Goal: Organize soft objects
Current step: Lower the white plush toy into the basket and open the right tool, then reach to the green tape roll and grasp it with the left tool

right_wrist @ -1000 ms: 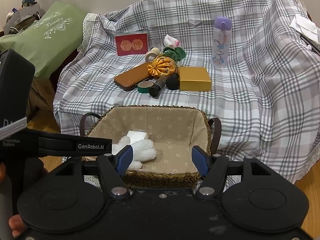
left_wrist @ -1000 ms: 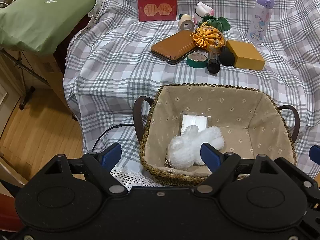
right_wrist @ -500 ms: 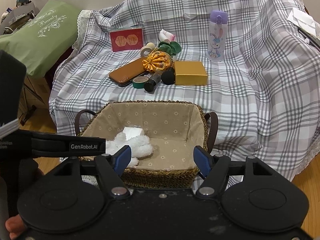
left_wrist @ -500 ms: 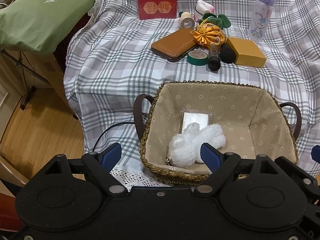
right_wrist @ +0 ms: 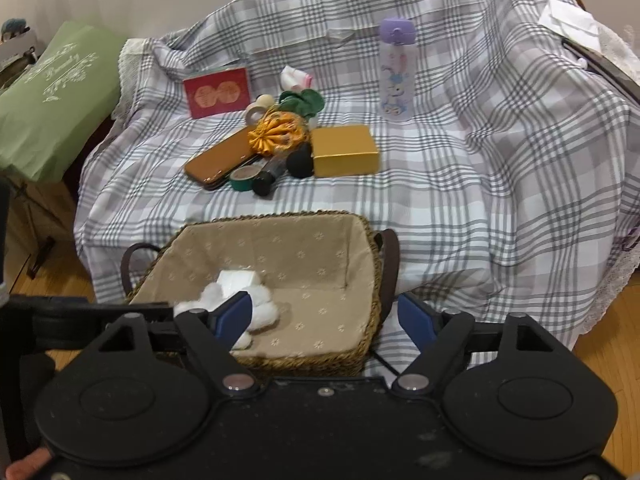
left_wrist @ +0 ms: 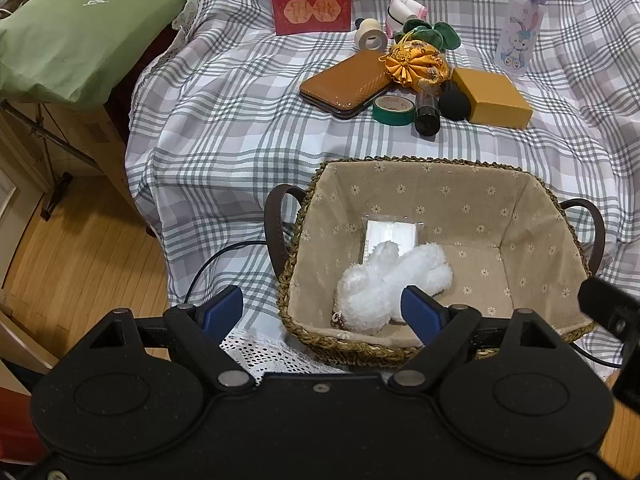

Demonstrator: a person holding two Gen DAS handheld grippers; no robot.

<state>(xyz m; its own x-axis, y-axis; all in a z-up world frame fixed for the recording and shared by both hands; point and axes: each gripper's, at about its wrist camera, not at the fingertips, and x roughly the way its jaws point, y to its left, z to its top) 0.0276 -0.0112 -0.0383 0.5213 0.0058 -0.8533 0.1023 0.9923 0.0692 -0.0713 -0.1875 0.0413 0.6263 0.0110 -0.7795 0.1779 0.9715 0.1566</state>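
A woven basket (left_wrist: 432,168) (right_wrist: 372,264) with a beige flowered lining sits at the front edge of the plaid-covered seat. In it lie a white fluffy plush (left_wrist: 388,284) (right_wrist: 262,312) and a clear-wrapped white packet (left_wrist: 392,232) (right_wrist: 236,280). My left gripper (left_wrist: 322,312) hangs open above the basket's near left corner, holding nothing. My right gripper (right_wrist: 324,316) hovers over the basket's near rim; its jaws are opening and nothing is between them. Further back lie an orange fabric pouch (left_wrist: 416,64) (right_wrist: 276,132), a green soft piece (left_wrist: 432,36) (right_wrist: 302,102) and a white-pink cloth (left_wrist: 404,10) (right_wrist: 296,76).
Around the pouch lie a brown wallet (left_wrist: 344,84), green tape (left_wrist: 394,110), a tape roll (left_wrist: 370,36), a black bottle (left_wrist: 426,114), a black ball (left_wrist: 454,104), a gold box (left_wrist: 492,98) and a red card (left_wrist: 312,10). A lilac bottle (right_wrist: 396,68) stands behind. A green pillow (left_wrist: 80,28) lies left.
The right gripper's jaws have spread wider, and its view has shifted and rolled slightly. The left gripper has stayed still and open. The things in the basket have not moved.
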